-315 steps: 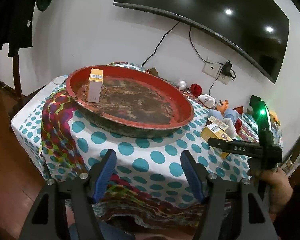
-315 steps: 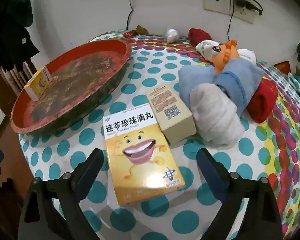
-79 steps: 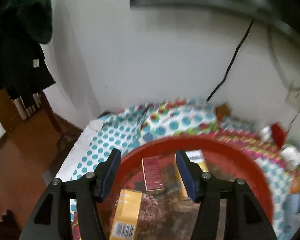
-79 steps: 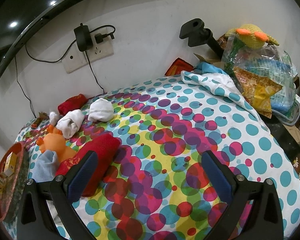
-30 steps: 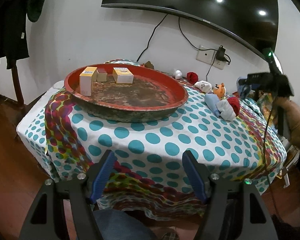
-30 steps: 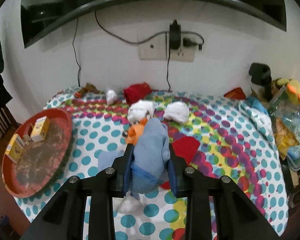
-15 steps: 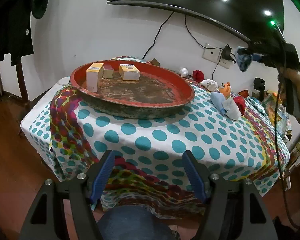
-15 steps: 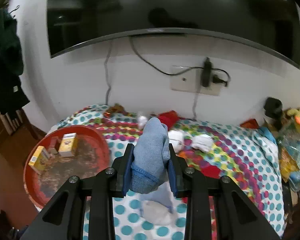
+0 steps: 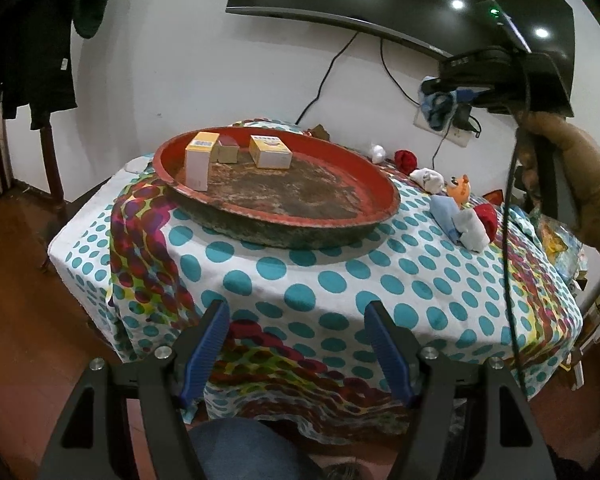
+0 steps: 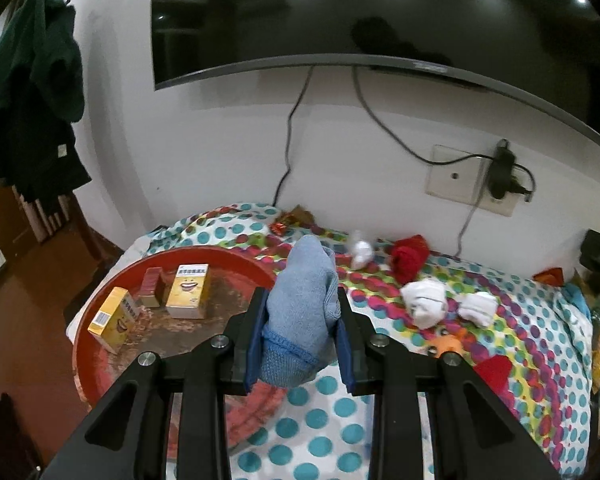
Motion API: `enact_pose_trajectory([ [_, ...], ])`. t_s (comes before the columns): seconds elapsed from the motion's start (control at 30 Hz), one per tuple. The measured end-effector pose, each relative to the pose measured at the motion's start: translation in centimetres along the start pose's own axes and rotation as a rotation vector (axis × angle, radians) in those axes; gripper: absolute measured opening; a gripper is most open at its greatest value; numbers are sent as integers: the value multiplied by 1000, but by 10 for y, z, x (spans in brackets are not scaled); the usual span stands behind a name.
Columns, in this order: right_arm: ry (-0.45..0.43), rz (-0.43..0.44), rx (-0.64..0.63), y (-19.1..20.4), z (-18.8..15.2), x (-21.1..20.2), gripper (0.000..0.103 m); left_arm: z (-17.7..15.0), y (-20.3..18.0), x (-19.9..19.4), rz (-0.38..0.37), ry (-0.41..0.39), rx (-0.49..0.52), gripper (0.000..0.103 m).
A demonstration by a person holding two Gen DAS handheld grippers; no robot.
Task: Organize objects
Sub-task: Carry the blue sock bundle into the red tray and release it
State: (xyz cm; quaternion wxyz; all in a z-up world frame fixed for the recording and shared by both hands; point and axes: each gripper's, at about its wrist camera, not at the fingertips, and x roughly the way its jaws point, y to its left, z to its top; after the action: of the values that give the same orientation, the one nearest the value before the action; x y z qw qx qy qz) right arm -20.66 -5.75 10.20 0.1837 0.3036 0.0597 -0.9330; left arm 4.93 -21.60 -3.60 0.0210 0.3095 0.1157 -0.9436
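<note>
Right tongs (image 10: 300, 332) clamp one blue sock (image 10: 300, 316); left tongs (image 9: 296, 344) gape; tray (image 9: 380, 216) holds four boxes.

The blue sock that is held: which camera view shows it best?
The right wrist view: the blue sock fills the centre, pinched between the right gripper fingers. The left wrist view shows it only small and far, hanging in the air at upper right.

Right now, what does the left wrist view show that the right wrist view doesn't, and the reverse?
Left wrist only: the left tool, open and empty at the table's near edge, and a person's hand carrying the right tool.

Right wrist only: the right tool from behind, shut on a blue sock, and the whole wall socket.

Both: the red tray holding three boxes, and the sock bundles.
</note>
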Motion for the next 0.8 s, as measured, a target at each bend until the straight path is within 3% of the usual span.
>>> enact_pose_trajectory([
  [0.33,47,23,-46,39,4,38,29,0,5,6,2,18,-16,72],
  [0.8,172,43,-100,82,-19,102,29,1,17,12,2,47,-77,72],
])
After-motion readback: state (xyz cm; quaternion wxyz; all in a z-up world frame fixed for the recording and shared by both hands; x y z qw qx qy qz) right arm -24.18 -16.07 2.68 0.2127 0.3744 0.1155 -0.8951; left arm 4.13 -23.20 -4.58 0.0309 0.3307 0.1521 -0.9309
